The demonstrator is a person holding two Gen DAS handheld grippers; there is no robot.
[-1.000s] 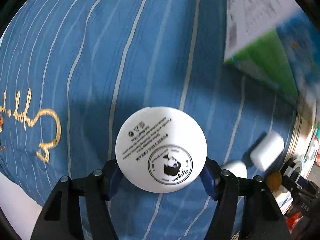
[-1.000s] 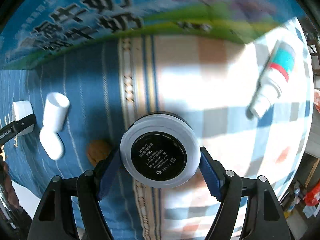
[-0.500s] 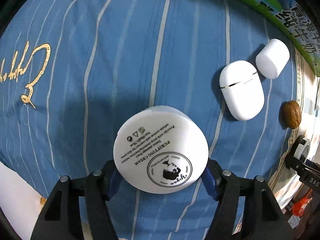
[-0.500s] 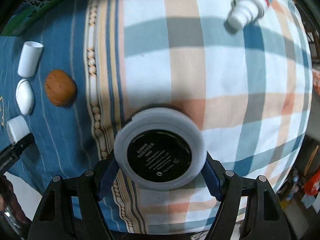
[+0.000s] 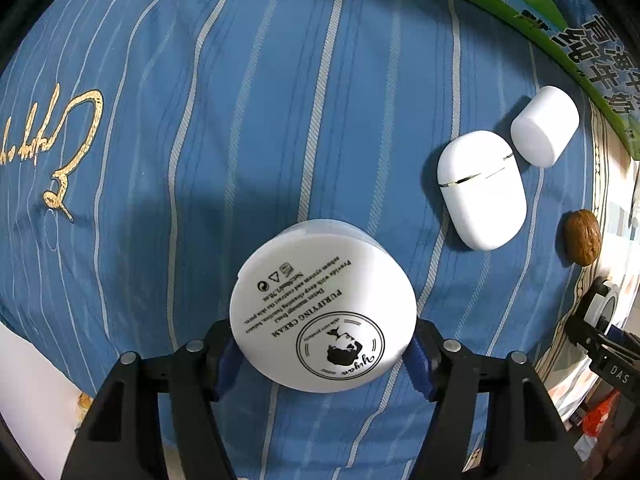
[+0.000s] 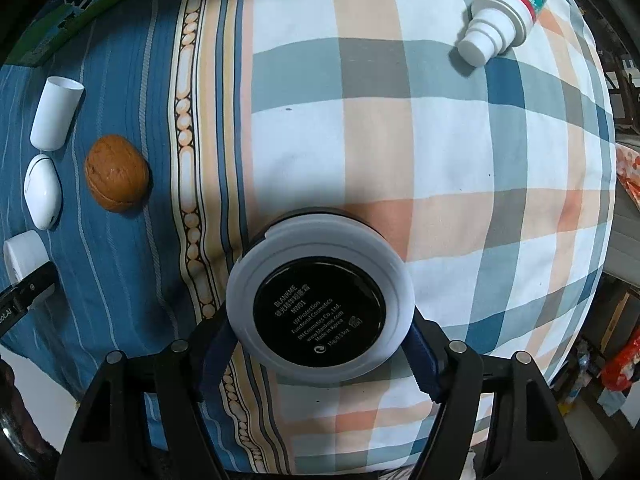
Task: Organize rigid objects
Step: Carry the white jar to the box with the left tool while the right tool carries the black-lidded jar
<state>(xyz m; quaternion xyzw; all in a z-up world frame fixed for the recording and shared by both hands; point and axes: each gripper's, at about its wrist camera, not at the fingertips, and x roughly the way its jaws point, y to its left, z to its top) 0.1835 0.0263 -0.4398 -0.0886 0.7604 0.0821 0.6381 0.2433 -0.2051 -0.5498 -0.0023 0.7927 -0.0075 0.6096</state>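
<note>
Two round jars (image 5: pixel 322 305) (image 6: pixel 319 305), one earbud case (image 5: pixel 482 189), one walnut (image 6: pixel 117 173), perhaps two white caps (image 5: pixel 545 125) (image 6: pixel 25 257), one bottle (image 6: pixel 505 11).

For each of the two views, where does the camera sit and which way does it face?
Left wrist: on the left gripper, looking down at blue striped cloth; its jaws hold a white cream jar.
Right wrist: on the right gripper, looking down at plaid cloth; its jaws hold a black-lidded compact.
Shared: walnut, earbud case, white cap.
</note>
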